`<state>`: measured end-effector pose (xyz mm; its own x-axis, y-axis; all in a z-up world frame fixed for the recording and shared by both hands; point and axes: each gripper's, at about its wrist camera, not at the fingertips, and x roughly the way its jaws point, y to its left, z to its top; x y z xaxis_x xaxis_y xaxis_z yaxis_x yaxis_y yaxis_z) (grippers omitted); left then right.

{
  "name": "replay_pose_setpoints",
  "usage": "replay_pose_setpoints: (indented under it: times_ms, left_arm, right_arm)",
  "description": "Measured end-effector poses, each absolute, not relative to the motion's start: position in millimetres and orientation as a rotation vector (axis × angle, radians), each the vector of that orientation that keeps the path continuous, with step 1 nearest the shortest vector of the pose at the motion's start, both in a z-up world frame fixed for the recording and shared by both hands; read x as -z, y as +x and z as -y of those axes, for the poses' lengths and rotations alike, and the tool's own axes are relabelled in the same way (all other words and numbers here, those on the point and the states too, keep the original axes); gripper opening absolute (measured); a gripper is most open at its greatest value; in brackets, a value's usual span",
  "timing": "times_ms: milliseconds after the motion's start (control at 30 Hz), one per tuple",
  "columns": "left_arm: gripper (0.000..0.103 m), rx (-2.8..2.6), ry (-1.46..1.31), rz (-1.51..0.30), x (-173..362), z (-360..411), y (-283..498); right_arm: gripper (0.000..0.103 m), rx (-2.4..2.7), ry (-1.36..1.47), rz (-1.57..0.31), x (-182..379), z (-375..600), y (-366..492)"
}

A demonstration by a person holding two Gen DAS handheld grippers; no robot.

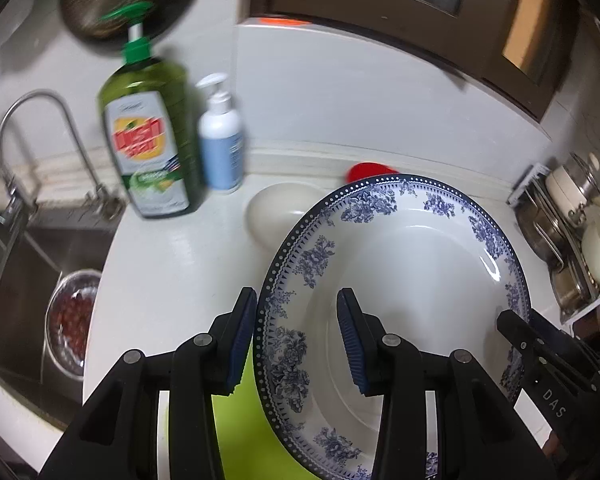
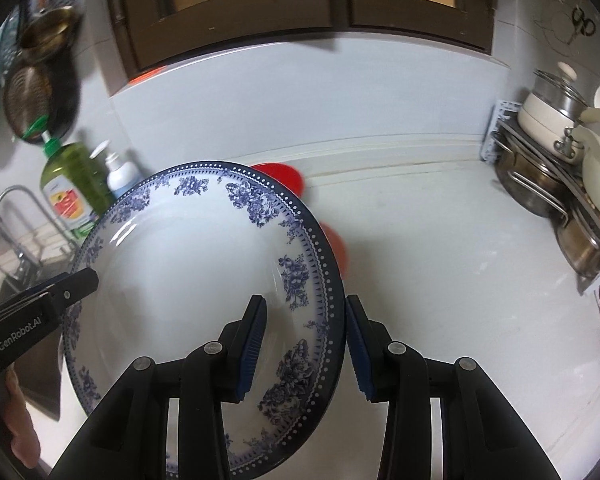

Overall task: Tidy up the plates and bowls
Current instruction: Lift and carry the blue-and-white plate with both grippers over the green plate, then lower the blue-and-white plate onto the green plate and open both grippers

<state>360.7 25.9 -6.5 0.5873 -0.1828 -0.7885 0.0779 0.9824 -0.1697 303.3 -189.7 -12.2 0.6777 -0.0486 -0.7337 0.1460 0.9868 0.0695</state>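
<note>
— Plate first: where is the white ceramic plate with the blue floral rim (image 1: 400, 280)?

— Tilted up off the white desk (image 1: 172, 272), held between the two tools. The left tool (image 1: 297, 336) straddles its left rim, one blue ribbed pad (image 1: 242, 340) outside the rim and the other over the white well; a gap shows on the inner side, so I cannot tell whether it is clenched on the rim.

— And the right tool (image 2: 306, 346)?

— It sits astride the opposite rim in the same way, outer pad (image 2: 358, 354) just beside the edge, inner pad clear of the surface. I cannot tell whether it grips either.

— What lies around the plate?

— Behind it, a cream oval dish (image 1: 278, 214) and a red round dish (image 2: 284, 178) rest on the desk. Below the left tool, something lime green (image 1: 244, 432) shows under the plate. Farther left stand a green pump bottle of dish soap (image 1: 150, 144) and a white-and-blue pump bottle (image 1: 220, 140), near the steel sink (image 1: 16, 280) with its curved tap (image 1: 40, 136) and a steel bowl of red pieces (image 1: 70, 320). At the far right, a wire rack (image 2: 560, 184) holds steel pots and cream cookware.
</note>
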Motion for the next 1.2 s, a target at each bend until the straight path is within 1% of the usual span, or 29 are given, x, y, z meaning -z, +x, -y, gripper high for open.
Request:
replay_pose_setpoints:
  times_ms: [367, 600, 1000, 1200]
  left_arm:
    - [0.041, 0.091, -0.137, -0.956, 22, -74, 330]
    - [0.041, 0.074, -0.14, -0.993, 36, -90, 318]
    - [0.041, 0.051, -0.152, -1.124, 84, -104, 309]
    - [0.041, 0.043, -0.155, -1.16, 103, -106, 308]
  right_arm:
    - [0.041, 0.048, 0.091, -0.867, 30, 139, 289]
    - [0.041, 0.019, 0.077, -0.914, 44, 119, 283]
    - [0.041, -0.003, 0.058, -1.004, 77, 99, 280]
    - [0.041, -0.001, 0.05, -1.044, 95, 96, 283]
